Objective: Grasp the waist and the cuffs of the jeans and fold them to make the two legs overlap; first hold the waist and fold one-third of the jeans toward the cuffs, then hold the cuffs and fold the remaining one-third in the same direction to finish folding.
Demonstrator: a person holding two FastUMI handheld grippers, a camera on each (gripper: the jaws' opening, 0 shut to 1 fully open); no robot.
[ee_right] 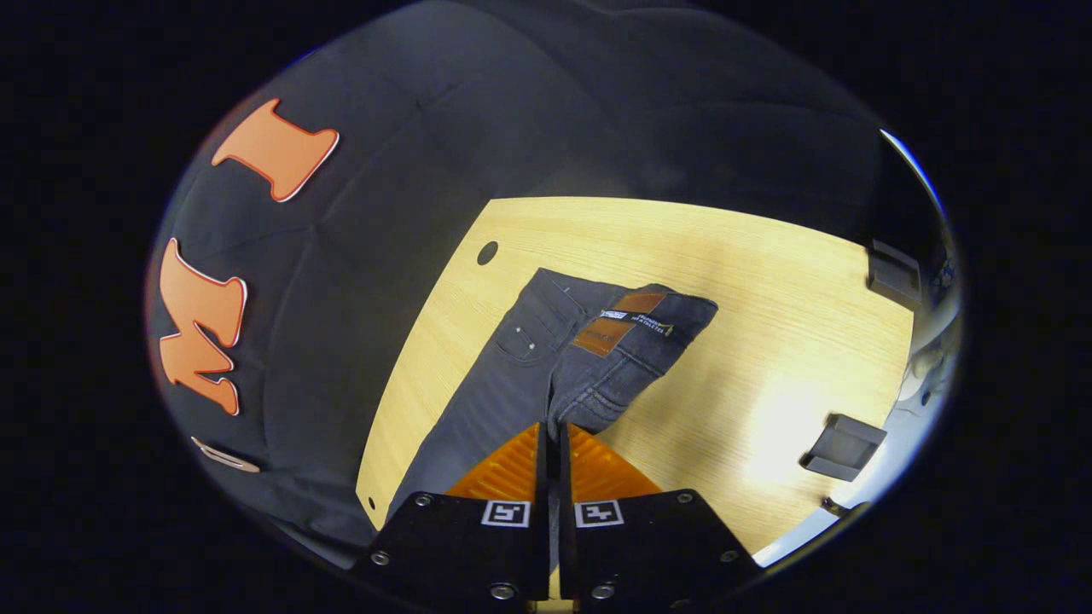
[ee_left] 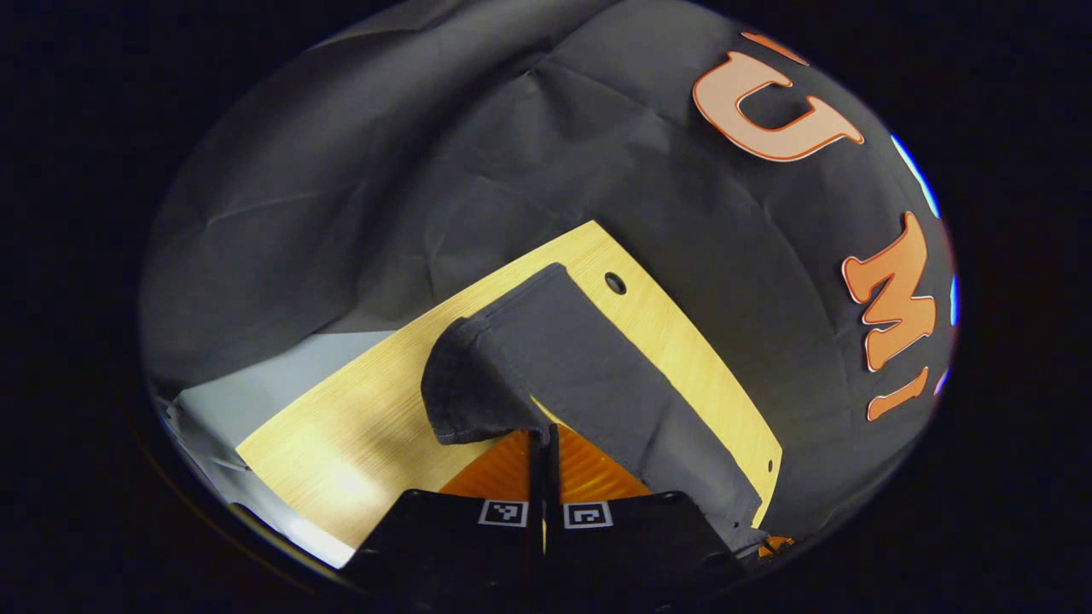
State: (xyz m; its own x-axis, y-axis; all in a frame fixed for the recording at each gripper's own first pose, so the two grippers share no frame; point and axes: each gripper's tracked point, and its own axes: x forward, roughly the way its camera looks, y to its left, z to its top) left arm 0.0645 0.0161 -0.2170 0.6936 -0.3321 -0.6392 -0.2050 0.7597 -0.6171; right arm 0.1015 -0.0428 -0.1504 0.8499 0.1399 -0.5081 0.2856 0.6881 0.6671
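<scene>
Dark grey jeans [ee_left: 597, 367] lie lengthwise on a light wooden table [ee_left: 358, 426]. In the left gripper view my left gripper [ee_left: 542, 437] is shut on a lifted, turned-over flap of the cuff end [ee_left: 469, 384], raised a little off the table. In the right gripper view the jeans [ee_right: 503, 384] show their waist with a brown patch [ee_right: 616, 328] and a pocket. My right gripper [ee_right: 553, 426] is shut on a fold of the waist end, which is doubled over toward the fingers.
The booth's black cloth wall runs close along the table's long side. A round hole [ee_right: 487, 252] sits near the table corner. Two dark blocks [ee_right: 893, 273] [ee_right: 843, 445] stand at the table's far right edge. Bare wood [ee_right: 768, 298] lies beside the waist.
</scene>
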